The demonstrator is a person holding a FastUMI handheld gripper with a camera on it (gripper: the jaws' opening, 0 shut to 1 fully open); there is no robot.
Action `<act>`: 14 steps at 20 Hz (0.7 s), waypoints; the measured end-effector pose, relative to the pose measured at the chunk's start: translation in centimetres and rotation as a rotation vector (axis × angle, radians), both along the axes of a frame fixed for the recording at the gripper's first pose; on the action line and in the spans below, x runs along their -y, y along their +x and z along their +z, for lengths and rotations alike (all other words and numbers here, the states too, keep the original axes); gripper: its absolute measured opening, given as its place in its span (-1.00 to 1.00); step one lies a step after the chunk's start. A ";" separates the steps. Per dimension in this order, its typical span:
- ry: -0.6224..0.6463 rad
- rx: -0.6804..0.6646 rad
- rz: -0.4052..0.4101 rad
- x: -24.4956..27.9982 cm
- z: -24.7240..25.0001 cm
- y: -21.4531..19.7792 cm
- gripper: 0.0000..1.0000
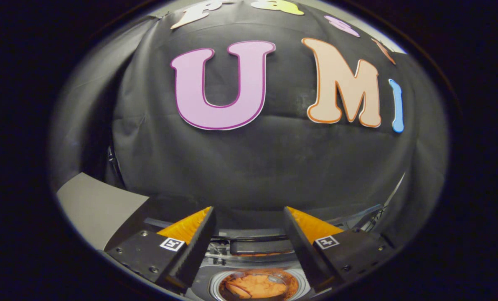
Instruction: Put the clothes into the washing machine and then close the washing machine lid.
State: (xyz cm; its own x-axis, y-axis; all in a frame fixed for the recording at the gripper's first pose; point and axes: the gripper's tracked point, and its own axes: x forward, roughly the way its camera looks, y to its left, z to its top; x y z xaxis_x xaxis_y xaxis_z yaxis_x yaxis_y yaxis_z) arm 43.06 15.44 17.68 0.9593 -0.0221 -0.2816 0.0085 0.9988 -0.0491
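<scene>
Two fingers of the gripper [249, 246] stand spread apart, pinching nothing. Between them and lower, the washing machine [255, 267] shows its round drum opening, and the orange clothes [255, 286] lie inside the drum

Orange clothes [255, 286] in washing machine [249, 255] drum, seen between the spread fingers of the hand-held gripper [249, 217], nothing clamped. Drum rim [214, 284] shiny silver; machine top dark grey-black. Grey panel [94, 207] beside the left finger. Booth wall [265, 163] beyond: black cloth, creased.
</scene>
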 end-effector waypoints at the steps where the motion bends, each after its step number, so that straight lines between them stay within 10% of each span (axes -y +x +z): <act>1: 0.001 -0.002 0.002 0.0 0.0 -0.5 0.95; 14: 0.020 -0.008 0.025 -0.2 -2.1 -6.6 0.95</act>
